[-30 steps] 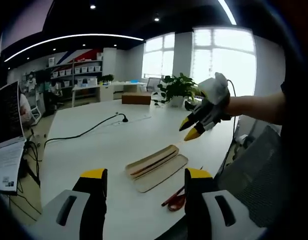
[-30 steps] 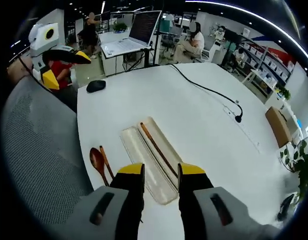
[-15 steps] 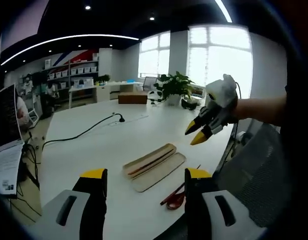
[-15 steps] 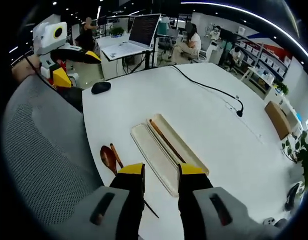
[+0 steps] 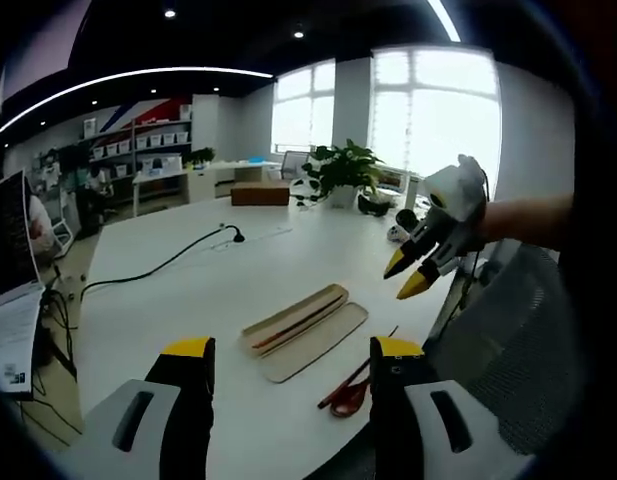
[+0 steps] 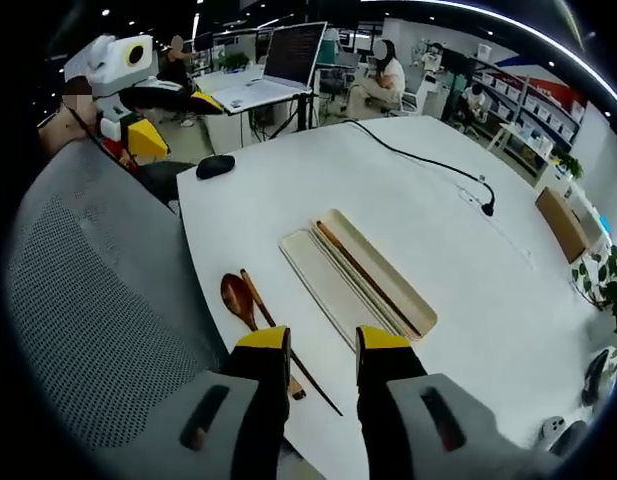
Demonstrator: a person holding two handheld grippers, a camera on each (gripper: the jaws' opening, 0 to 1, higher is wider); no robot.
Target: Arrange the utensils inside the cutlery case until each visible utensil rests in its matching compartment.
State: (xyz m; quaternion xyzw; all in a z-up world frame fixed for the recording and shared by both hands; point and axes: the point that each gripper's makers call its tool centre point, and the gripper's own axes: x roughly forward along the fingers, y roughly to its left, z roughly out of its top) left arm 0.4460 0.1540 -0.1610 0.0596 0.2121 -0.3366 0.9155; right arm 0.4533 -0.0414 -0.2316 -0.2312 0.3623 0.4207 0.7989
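A cream cutlery case [image 6: 388, 290] lies open on the white table, with a brown chopstick [image 6: 363, 275] in its trough. The flat lid [image 6: 323, 285] rests alongside the case. A brown wooden spoon [image 6: 238, 297] and a second chopstick [image 6: 278, 335] lie on the table near its edge, beside the case. My right gripper [image 6: 323, 342] hovers above the table edge, close to the spoon, its jaws slightly apart and holding nothing. My left gripper [image 5: 293, 350] is held wide open, back from the case [image 5: 303, 322] and the spoon [image 5: 353, 392]. The right gripper [image 5: 408, 277] hangs in the air to the right.
A grey mesh chair [image 6: 98, 330] stands against the near table edge. A black mouse [image 6: 216, 166] and a black cable [image 6: 418, 160] lie on the table. Beyond are a laptop [image 6: 288, 55], a cardboard box [image 5: 260, 195], plants [image 5: 348, 175] and seated people.
Both hands have drifted, and the right gripper has drawn back towards the table edge, bringing the spoon closer in its view. Case, spoon and chopsticks lie where they were.
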